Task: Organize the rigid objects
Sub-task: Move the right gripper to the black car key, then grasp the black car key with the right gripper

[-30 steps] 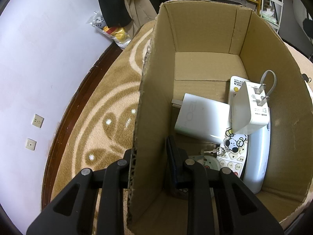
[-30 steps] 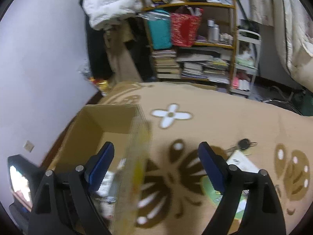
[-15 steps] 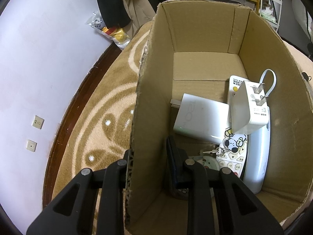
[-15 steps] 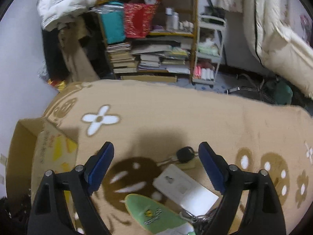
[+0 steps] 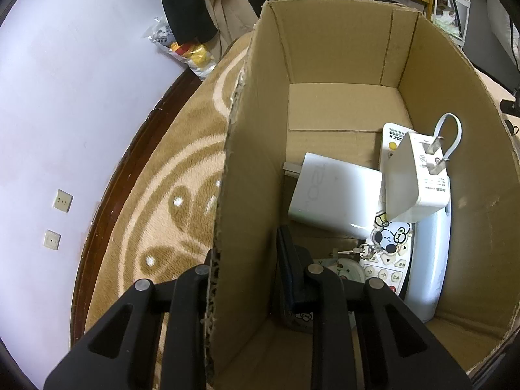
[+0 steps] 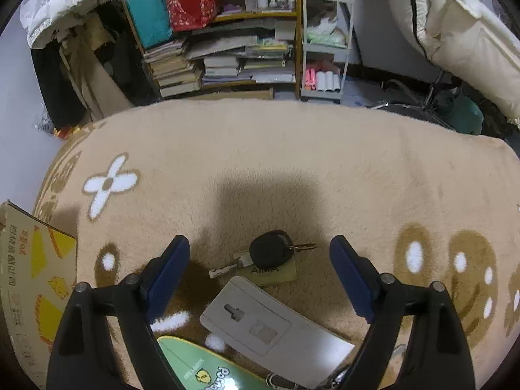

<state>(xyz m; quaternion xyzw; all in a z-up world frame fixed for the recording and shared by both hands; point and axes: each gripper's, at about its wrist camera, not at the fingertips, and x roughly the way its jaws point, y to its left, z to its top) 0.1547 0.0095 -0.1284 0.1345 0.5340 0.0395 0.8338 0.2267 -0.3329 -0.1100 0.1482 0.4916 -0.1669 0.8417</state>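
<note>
In the left wrist view my left gripper [image 5: 247, 253] is shut on the near left wall of the cardboard box [image 5: 247, 175], one finger outside, one inside. Inside lie a white charger [image 5: 331, 195], a second white adapter [image 5: 412, 182] with a looped cable, a white remote [image 5: 390, 260] and a cartoon keychain [image 5: 386, 237]. In the right wrist view my right gripper [image 6: 260, 273] is open above the rug, its fingers on either side of a black key [image 6: 268, 250] on a yellowish tag [image 6: 276, 273]. A white flat device [image 6: 269, 328] and a green item [image 6: 201, 367] lie nearer.
The beige patterned rug [image 6: 292, 169] spreads wide beyond the key. A bookshelf [image 6: 221, 58] and white cart [image 6: 325, 48] stand at the back. The box's printed outer side [image 6: 29, 276] shows at the left. A wall [image 5: 65, 97] with sockets runs left of the box.
My right gripper swung right, away from the box, and came down over the key and white device. The left gripper kept its hold on the box wall.
</note>
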